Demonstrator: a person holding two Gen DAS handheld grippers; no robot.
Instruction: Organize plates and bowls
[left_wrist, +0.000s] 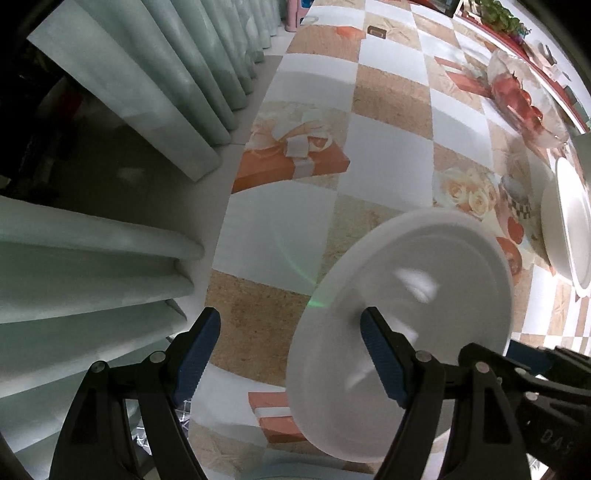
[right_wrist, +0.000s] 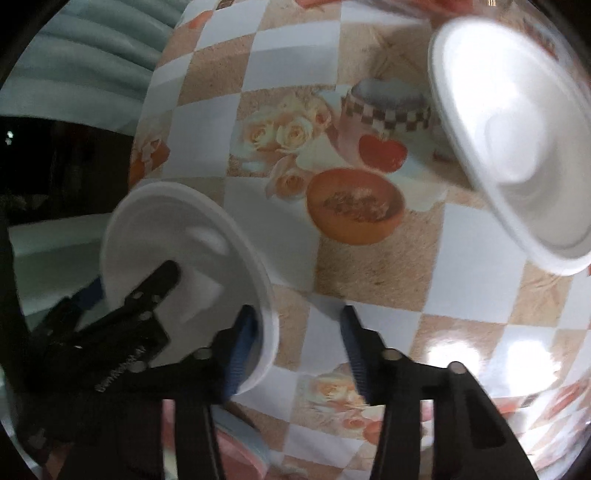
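Left gripper: the left gripper (left_wrist: 291, 317) points down with its jaws spread wide, and nothing is pinched.
Left fingers: one blue-padded finger (left_wrist: 384, 358) sits over the face of the small round white plate (left_wrist: 406, 280), while the other hangs out past the rim above the cloth. It straddles the edge, and my guess is that it is lining up a rim grip.
Right gripper: the right gripper (right_wrist: 297, 312) comes in at a slant with a narrower gap that is still clearly open. Its left pad is right against the near rim of that same plate, and the right pad is clear over bare cloth.
Why two grippers: they are on opposite edges of one plate, which looks to me like steadying it from both sides.
Plate: it is at the near edge of the checked, flower-printed tablecloth (left_wrist: 388, 147). It looks tilted in the lens, and I cannot tell whether it lies flat.
Next stop, probably: the larger white shallow bowl (right_wrist: 517, 147) stands further along the table, well apart. It seems a natural place to stack, though that is only a judgement.
Beyond: a clear glass bowl of red fruit (left_wrist: 524, 99) stands behind that, and pale green pleated curtains (left_wrist: 147, 92) hang off the table's side.
Watch for: a glossy plate and a thin rim could slip from a shallow bite.
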